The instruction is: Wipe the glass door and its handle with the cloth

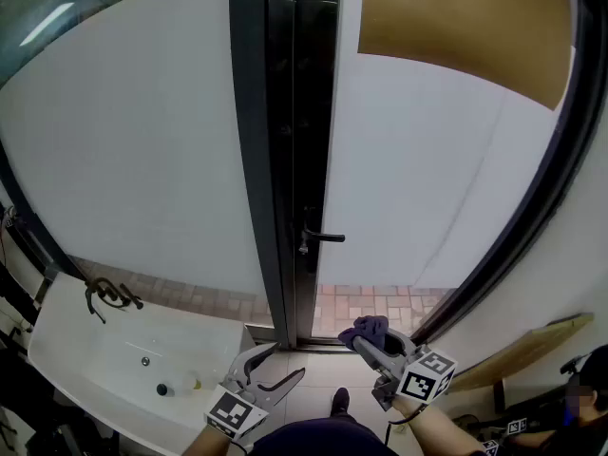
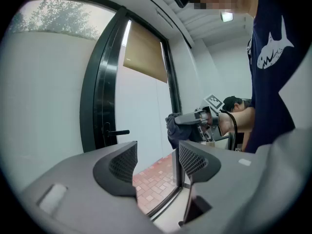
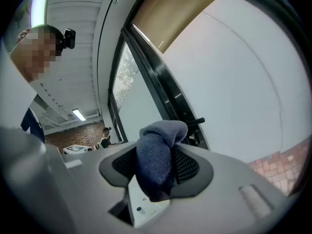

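The glass door [image 1: 427, 169] stands ahead with a dark frame [image 1: 285, 160] and a black lever handle [image 1: 318, 237]. A dark blue cloth [image 1: 369, 329] is bunched between the jaws of my right gripper [image 1: 372, 342], low and just right of the door frame, well below the handle. The same cloth [image 3: 158, 157] fills the gap between the jaws in the right gripper view, with the handle [image 3: 195, 122] behind it. My left gripper [image 1: 271, 376] hangs open at lower left, holding nothing. In the left gripper view I see the handle [image 2: 117, 132] and the cloth [image 2: 174, 129].
A white sink [image 1: 123, 359] with a dark tap [image 1: 106, 295] and a small bottle [image 1: 179, 384] stands at lower left. Red brick paving [image 1: 370, 302] shows through the glass. A tan blind [image 1: 465, 17] covers the door's upper right. A person [image 1: 581, 397] sits at far right.
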Demonstrator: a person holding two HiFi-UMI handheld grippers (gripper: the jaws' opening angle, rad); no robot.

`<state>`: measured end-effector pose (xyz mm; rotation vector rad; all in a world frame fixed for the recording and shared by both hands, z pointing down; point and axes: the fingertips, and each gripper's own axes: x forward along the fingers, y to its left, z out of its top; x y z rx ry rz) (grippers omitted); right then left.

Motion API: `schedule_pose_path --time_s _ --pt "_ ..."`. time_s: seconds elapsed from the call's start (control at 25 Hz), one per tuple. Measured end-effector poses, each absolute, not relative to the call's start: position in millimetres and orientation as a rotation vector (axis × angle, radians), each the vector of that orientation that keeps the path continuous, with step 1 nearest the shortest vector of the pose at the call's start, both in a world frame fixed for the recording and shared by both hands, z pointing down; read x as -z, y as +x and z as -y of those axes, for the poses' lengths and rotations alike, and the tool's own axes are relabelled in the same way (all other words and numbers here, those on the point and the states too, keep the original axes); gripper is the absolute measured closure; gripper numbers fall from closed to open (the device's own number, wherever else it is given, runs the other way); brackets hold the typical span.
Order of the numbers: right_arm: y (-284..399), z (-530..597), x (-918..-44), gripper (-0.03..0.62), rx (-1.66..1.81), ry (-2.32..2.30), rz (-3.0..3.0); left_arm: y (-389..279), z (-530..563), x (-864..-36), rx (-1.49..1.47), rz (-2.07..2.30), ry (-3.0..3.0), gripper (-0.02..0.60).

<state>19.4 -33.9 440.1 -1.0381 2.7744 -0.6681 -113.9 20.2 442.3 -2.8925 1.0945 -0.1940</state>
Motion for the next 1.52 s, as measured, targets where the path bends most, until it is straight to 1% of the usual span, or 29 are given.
schedule_pose_path --time_s 0.36,0.72,1.0,1.24,1.52 --pt "6.3 106.9 -425.6 0.41 0.508 -1.054 -2.877 -112.5 7.1 -450.1 0.207 -1.092 -2.884 0.318" --pt "-24.5 187.9 -412.6 0.41 0.193 -1.095 -3.07 -104.6 31.6 -455.4 0.238 -1.095 -2.894 0.318" --pt "-59.0 241.3 -410.5 0.41 -0.229 -1.148 -3.219 -100.3 54.0 -458.9 0.24 -1.136 -2.901 0.318" --pt "-95.3 283.2 -404.0 0.408 -0.495 -1.095 -3.294 -98.0 68.3 -467.3 0.246 -1.19 -2.897 0.318" --pt "-129.9 321.9 -434.1 0.408 -0.891 -1.087 -3.425 -95.9 84.2 -464.5 0.249 -1.222 -2.884 0.318"
